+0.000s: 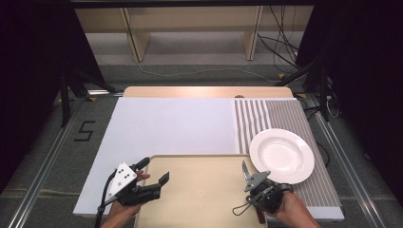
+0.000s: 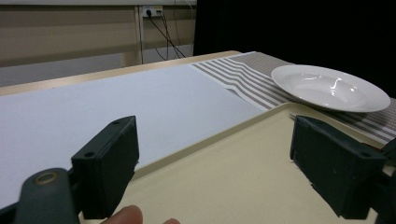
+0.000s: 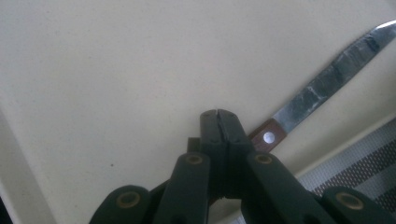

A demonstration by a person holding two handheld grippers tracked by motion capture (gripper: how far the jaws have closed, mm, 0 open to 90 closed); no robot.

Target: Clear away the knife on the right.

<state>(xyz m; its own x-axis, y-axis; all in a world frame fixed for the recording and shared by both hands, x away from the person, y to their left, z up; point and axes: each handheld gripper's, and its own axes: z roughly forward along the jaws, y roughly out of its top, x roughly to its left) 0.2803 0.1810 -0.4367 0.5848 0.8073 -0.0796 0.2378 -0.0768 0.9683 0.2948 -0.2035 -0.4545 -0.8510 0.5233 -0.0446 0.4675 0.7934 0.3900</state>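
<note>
Right gripper (image 1: 248, 176) sits low over the near right part of the beige tray (image 1: 199, 199), fingers (image 3: 219, 126) pressed flat together with nothing between them. A knife (image 3: 327, 84) lies on the tray just beside and to the right of those closed fingers in the right gripper view, blade running up and away, brown handle end with a silver rivet half hidden behind the fingertips; whether the gripper touches the handle cannot be told. In the high view the blade tip (image 1: 244, 167) points toward the far side, near the tray's right rim and close to the plate. Left gripper (image 1: 153, 172) hovers at the tray's near left corner, fingers (image 2: 112, 163) spread wide and holding nothing, one finger over the white sheet side, the other over the tray; a fingertip of the person's hand shows at the bottom of the left gripper view. White plate (image 1: 282, 156) stands on the striped grey placemat (image 1: 285, 116) at the right, its near left edge just beside the tray's far right corner. White sheet (image 1: 171, 126) covers the left and middle of the desk (image 1: 204, 91), and the tray lies on its near part. Both forearms come in from the near edge.
</note>
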